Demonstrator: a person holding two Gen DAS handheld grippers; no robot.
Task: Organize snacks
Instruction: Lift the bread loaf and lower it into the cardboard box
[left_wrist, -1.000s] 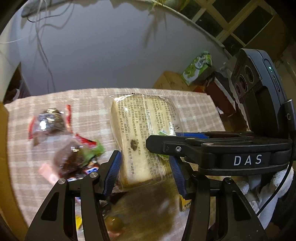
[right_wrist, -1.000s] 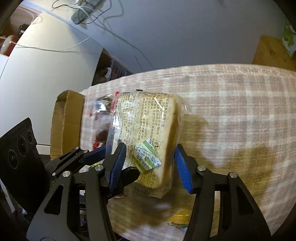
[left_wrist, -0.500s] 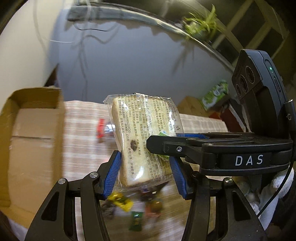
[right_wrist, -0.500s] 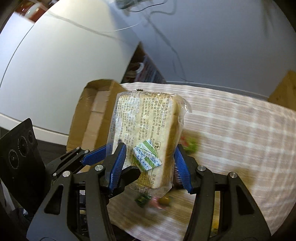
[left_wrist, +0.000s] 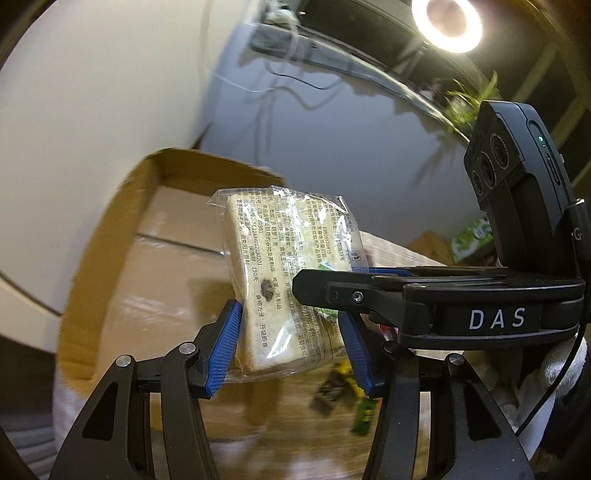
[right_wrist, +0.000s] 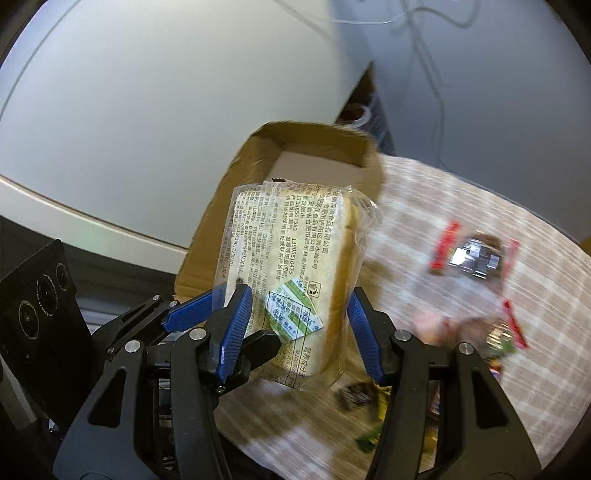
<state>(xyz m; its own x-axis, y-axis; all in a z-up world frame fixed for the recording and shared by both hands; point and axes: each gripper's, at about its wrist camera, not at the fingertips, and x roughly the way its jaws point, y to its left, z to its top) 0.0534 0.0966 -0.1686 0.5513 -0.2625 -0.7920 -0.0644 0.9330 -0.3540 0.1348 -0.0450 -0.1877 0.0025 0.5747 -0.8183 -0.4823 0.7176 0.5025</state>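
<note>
A clear-wrapped bread pack (left_wrist: 280, 280) with printed text is held in the air by both grippers. My left gripper (left_wrist: 291, 347) is shut on its lower part. My right gripper (right_wrist: 301, 332) is shut on the same bread pack (right_wrist: 295, 273) from the other side; a green label shows near its pads. An open cardboard box (left_wrist: 155, 266) lies behind and below the pack at the left; it also shows in the right wrist view (right_wrist: 295, 162), beyond the pack. Small wrapped snacks (right_wrist: 476, 258) lie on the checked tablecloth (right_wrist: 498, 369) to the right.
More small candies (left_wrist: 343, 395) lie blurred on the cloth below the pack. A white wall and a grey wall with hanging cables stand behind the box. A ring lamp (left_wrist: 448, 18) shines at top right. A green carton (left_wrist: 471, 240) sits on a far box.
Both grippers have lifted the bread pack off the table and swung it left toward the cardboard box, which now fills the view behind it. The grip on the pack is unchanged.
</note>
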